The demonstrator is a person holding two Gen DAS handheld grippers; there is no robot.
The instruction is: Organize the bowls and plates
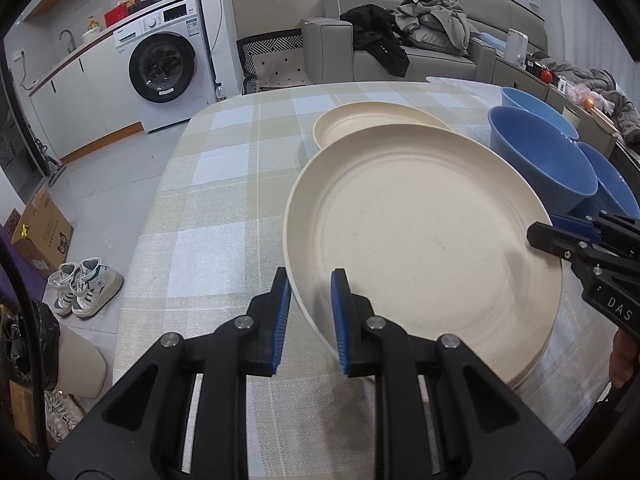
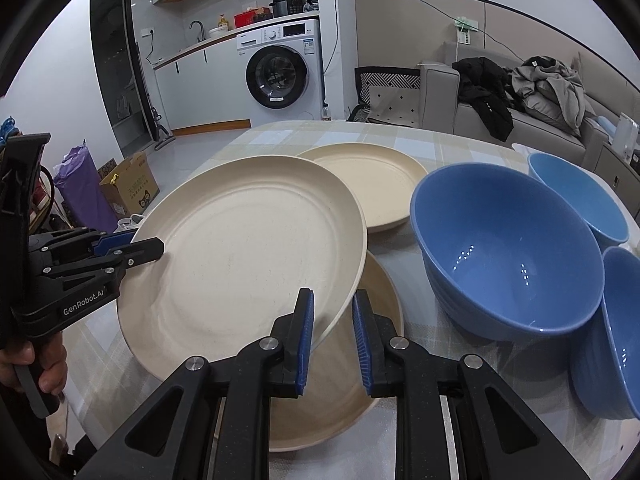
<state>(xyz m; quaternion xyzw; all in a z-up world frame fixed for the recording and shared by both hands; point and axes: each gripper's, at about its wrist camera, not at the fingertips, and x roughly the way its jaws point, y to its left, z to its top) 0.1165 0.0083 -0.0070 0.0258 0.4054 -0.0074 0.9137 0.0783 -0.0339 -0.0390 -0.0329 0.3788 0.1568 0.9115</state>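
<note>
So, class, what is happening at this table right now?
A person holds a gripper in each hand. The left gripper and the right gripper both clamp the rim of one large cream plate, held tilted over a second plate on the checked tablecloth. A third plate and three blue bowls sit nearby.

A lived-in home, an open room joining kitchen and sitting area. A front-loading washing machine point(image 2: 283, 70) stands under a counter with a sink tap point(image 2: 197, 29); a grey sofa point(image 1: 420, 56) is heaped with clothes point(image 1: 434, 20); sneakers point(image 1: 86, 286) lie on the tiled floor beside a checked tablecloth point(image 1: 224, 208).
</note>
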